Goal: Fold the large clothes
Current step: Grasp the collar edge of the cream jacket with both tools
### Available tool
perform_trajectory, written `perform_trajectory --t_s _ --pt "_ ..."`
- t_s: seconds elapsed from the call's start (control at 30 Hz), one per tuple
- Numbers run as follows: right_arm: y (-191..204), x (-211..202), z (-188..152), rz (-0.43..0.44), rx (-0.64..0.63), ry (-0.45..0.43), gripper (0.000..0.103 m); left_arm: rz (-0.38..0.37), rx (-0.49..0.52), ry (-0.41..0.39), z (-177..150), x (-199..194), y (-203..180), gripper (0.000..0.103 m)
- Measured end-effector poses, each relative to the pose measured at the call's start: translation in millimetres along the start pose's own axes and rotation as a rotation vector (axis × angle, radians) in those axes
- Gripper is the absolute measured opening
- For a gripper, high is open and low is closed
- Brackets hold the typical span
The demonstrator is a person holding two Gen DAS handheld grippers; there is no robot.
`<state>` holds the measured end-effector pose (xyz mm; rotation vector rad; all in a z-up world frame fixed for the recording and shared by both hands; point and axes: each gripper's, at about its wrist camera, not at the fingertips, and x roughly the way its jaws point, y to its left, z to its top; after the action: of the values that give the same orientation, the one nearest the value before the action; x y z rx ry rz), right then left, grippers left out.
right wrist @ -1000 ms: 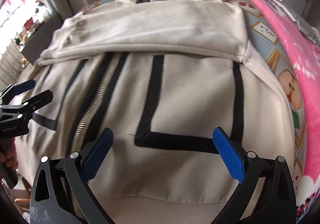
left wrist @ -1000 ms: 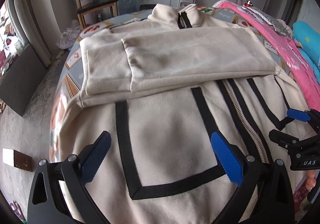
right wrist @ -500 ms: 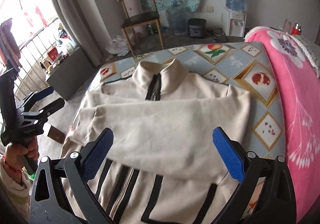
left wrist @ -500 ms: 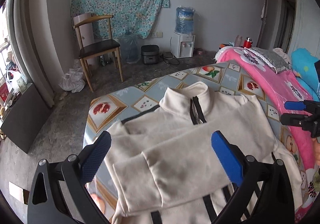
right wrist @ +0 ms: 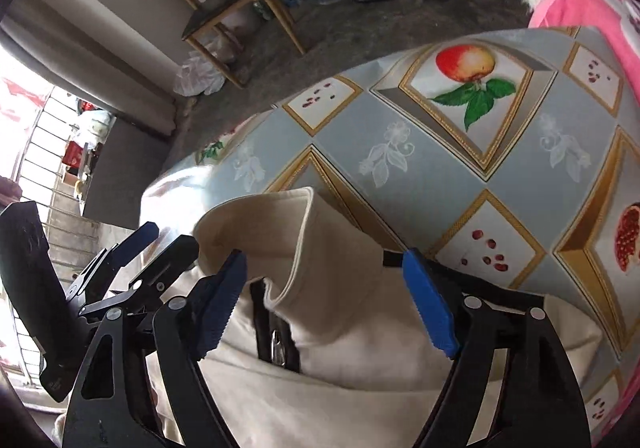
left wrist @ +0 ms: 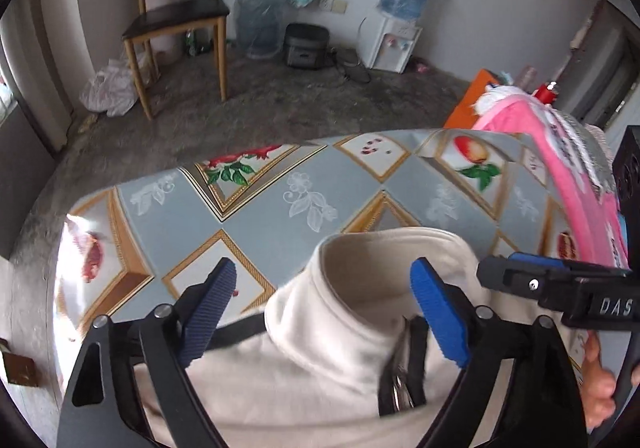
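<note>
bench (left wrist: 260,204): fruit-pattern cover | jacket (left wrist: 320,380): cream, flat at near edge, collar (right wrist: 280,236) upright | left hand-held gripper (left wrist: 320,312): released, jaws just narrowing astride collar | right hand-held gripper (right wrist: 324,300): released, narrowing, same collar

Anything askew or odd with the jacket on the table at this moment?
Mildly. The cream jacket's collar stands up and curls open instead of lying flat, with its zipper partly undone below it. The floral tablecloth beyond looks smooth. Nothing looks spilled or damaged.
</note>
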<state>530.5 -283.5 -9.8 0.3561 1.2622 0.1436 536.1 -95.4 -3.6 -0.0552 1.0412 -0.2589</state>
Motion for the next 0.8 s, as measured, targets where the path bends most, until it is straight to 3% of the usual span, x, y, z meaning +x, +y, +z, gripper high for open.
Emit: perform_trajectory --t_s 0.1,0.17,0.2,0.23,0.27,0.43,0.63,0.8 --pt "-0.6 18.8 9.0 -0.003 0.013 0.037 0.058 0.059 -0.009 0.058 0.6 27.9 8.1 0.064" --pt "0.0 22.9 11.7 -0.027 0.013 0.042 0.047 0.071 -0.015 0.079 -0.1 37.4 11.8 0.043" --pt "1.7 21.7 11.7 -0.031 0.004 0.038 0.037 0.056 -0.022 0.080 -1.3 38.4 12.9 0.036" --pt "3.5 18.4 9.8 -0.025 -0.014 0.029 0.028 0.033 -0.024 0.077 -2.2 36.4 12.8 0.018" --pt "5.1 13.9 7.5 -0.021 -0.032 0.025 0.011 0.017 -0.015 0.070 -3.1 32.5 11.5 0.010" --pt "10.7 -28.6 -25.0 -0.010 -0.155 -0.068 0.010 0.006 0.156 0.003 -16.1 -7.8 -9.2 0.006" --pt "20.8 -66.6 -109.4 -0.089 -0.339 -0.149 0.011 -0.025 0.364 -0.051 -71.1 -78.6 -23.2 0.006" --pt "11.8 -49.6 -169.3 -0.154 -0.386 -0.145 0.015 -0.048 0.349 0.022 -134.8 -90.9 -11.2 0.012"
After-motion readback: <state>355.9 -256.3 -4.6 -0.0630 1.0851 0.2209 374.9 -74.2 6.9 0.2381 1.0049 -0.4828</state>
